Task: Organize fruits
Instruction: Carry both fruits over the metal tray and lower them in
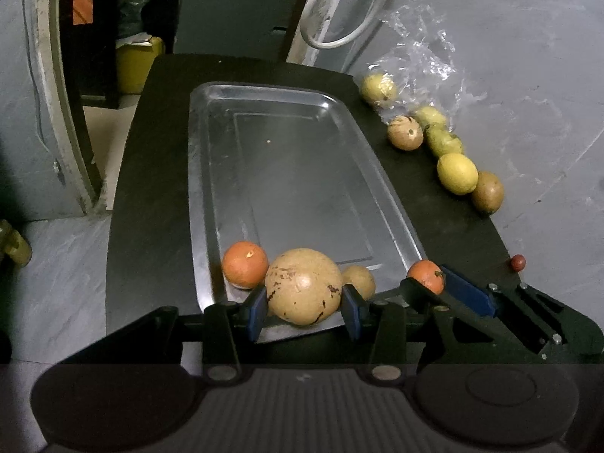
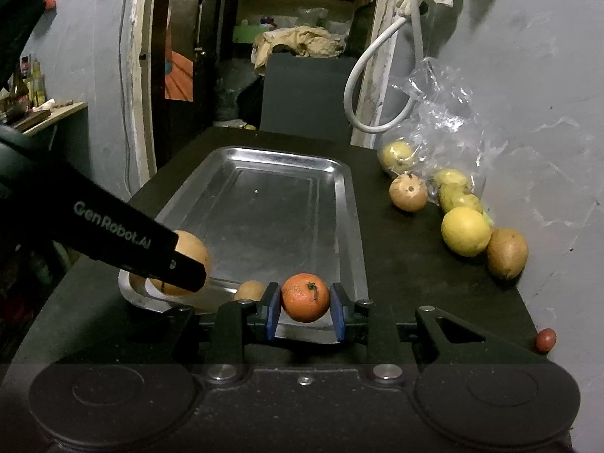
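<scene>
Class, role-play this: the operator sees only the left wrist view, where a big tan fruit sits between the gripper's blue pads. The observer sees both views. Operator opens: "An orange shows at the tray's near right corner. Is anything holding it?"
Observer: Yes. The right gripper has that orange between its blue pads.
Operator: Does the orange have a stem?
Observer: A small dark stem faces the right wrist camera.
Operator: Does my arm carry any marking?
Observer: The left gripper, closed on the tan fruit, reads "GenRobot.AI" in pale letters on its side.
Operator: What lies left of the doorway?
Observer: A shelf with bottles on it.
</scene>
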A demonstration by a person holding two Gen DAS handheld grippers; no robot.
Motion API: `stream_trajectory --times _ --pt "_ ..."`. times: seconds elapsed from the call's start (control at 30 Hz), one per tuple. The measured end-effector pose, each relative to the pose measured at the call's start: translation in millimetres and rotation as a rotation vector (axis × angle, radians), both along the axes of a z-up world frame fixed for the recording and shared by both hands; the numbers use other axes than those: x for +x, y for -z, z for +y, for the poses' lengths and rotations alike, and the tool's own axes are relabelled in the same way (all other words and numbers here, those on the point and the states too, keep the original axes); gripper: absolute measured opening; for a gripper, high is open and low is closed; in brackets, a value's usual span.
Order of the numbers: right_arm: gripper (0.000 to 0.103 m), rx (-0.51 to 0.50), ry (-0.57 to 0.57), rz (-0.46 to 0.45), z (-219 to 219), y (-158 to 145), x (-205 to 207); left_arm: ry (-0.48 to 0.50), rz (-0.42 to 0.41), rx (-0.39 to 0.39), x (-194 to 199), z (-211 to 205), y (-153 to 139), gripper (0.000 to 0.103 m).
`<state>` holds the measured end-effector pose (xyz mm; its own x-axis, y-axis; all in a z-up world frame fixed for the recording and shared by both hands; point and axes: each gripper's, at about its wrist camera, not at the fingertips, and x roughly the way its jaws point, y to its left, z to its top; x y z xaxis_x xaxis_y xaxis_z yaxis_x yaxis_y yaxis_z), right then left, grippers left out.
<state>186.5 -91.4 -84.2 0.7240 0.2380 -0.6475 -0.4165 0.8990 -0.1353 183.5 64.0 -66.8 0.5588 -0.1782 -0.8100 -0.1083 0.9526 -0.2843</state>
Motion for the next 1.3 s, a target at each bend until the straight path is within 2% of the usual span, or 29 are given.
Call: stream_trajectory --times 0.77,1.2,1.27,1.3 --pt "0.030 -0.048 -0.004 0.039 3.7 18.7 14.1 0.025 -0.003 0.082 2.4 -11.1 5.1 0.046" --pt "0.031 -0.048 -0.004 0.037 3.2 18.8 14.4 0.020 0.011 0.069 3.4 -9.4 7.7 0.046" --pt "0.031 -0.050 -0.002 0.036 2.2 19.1 13.5 0.025 0.009 0.067 2.3 -10.2 7.2 0.051" --pt "0.031 -0.049 0.000 0.034 1.1 18.6 12.7 0.031 0.003 0.065 1.3 -11.4 5.8 0.056"
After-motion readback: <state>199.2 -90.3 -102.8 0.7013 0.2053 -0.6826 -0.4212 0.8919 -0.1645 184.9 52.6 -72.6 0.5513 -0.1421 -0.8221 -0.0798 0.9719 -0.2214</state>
